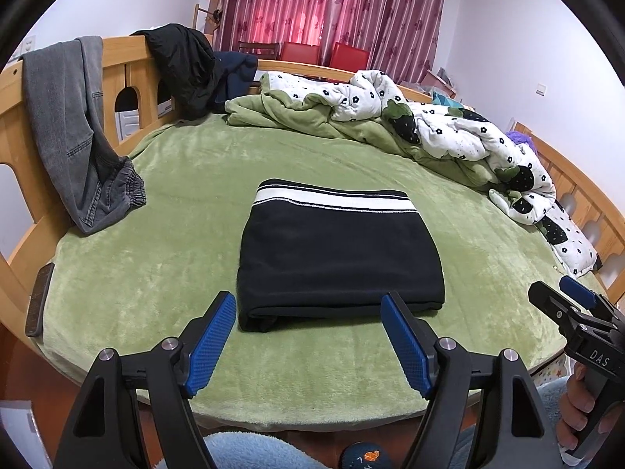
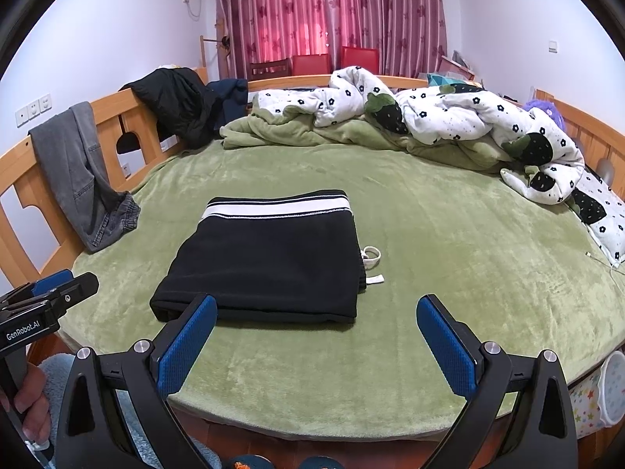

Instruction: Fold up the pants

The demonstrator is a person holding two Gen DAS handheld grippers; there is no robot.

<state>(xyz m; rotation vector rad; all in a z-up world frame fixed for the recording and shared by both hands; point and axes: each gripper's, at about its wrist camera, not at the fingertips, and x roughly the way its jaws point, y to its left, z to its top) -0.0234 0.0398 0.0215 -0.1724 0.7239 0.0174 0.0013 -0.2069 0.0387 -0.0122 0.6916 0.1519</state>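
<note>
Left wrist view: the folded pants lie on the bed straight ahead of the left gripper, waistband farthest away. The right gripper sits right of them; both grippers' fingers gape wide, holding nothing

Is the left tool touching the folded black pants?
Apart. In the left wrist view the left tool is open, with green blanket showing between its blue pads and the folded black pants.

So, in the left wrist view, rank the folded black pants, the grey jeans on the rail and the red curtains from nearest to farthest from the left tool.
1. Folded black pants, just ahead of the left tool.
2. Grey jeans, draped left.
3. Red curtains, back wall.
</note>
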